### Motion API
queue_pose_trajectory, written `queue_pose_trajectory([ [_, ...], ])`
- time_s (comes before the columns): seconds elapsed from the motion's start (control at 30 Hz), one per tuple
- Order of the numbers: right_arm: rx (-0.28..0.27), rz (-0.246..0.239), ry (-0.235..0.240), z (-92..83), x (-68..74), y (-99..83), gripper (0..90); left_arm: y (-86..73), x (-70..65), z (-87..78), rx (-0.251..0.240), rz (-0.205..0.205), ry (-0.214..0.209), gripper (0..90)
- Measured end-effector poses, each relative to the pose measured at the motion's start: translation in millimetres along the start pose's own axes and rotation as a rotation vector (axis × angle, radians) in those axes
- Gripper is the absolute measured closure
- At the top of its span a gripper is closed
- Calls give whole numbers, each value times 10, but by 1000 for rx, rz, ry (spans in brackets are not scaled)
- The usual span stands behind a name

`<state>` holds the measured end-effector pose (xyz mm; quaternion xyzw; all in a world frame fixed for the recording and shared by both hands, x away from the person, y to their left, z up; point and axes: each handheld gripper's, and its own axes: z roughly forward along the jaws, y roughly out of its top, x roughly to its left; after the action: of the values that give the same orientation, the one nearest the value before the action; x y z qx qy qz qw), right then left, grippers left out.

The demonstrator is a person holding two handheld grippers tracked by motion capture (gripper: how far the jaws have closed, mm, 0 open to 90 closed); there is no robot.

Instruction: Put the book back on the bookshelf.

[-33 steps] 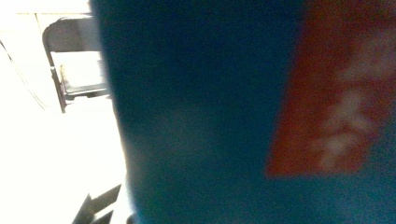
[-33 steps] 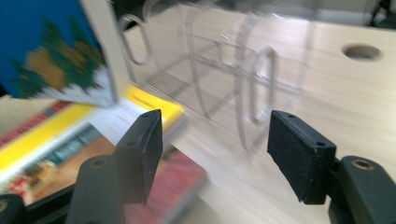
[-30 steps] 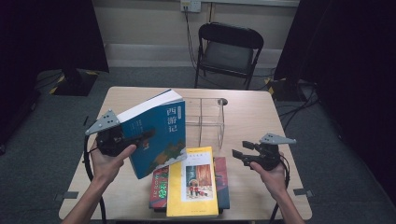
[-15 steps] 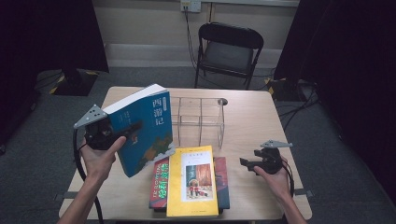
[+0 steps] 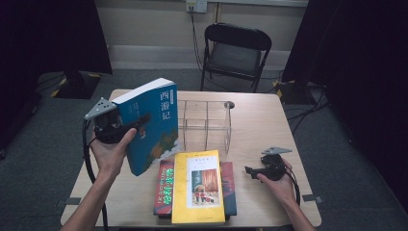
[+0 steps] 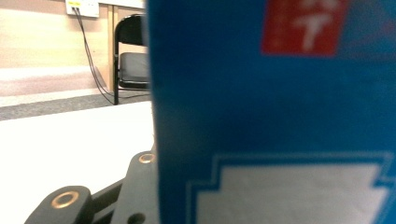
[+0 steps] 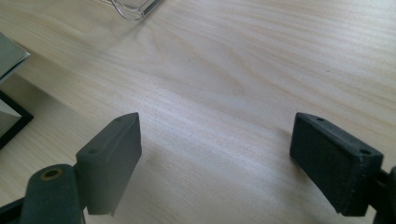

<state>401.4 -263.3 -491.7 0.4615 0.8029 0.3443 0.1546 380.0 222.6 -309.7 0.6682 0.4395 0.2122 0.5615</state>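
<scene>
My left gripper (image 5: pixel 126 131) clamps the thick blue book (image 5: pixel 151 122) mid-cover, likely heavy and stiff, while my right gripper (image 5: pixel 254 170) rests open.

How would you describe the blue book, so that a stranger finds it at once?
Start at the wooden table and look at its left side, beside the clear rack. There the left gripper holds the blue book upright in the air. The other books lie flat in a stack; the top one is yellow.

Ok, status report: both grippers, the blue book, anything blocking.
Left gripper shut on blue book, held tilted above table. Right gripper open, empty, low over table. Clear rack beside book; book stack below.
</scene>
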Motion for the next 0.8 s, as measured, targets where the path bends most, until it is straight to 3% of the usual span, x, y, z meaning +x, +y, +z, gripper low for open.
queue_pose_trajectory([
  [0.13,-42,-35,-28,17,28,-66,152,-12,-47,79,10,16,33,618],
  [0.2,-54,-61,-44,25,51,-92,148,-19,-52,142,11,-4,44,618],
  [0.37,-54,-57,-45,24,52,-92,147,-7,-73,246,22,-23,88,618],
  [0.57,-54,-57,-46,23,53,-93,147,-9,-152,331,32,4,140,618],
  [0.7,-54,-56,-46,22,54,-94,147,19,-186,404,51,24,148,617],
  [0.8,-54,-56,-45,22,54,-94,147,51,-200,438,50,17,159,618],
])
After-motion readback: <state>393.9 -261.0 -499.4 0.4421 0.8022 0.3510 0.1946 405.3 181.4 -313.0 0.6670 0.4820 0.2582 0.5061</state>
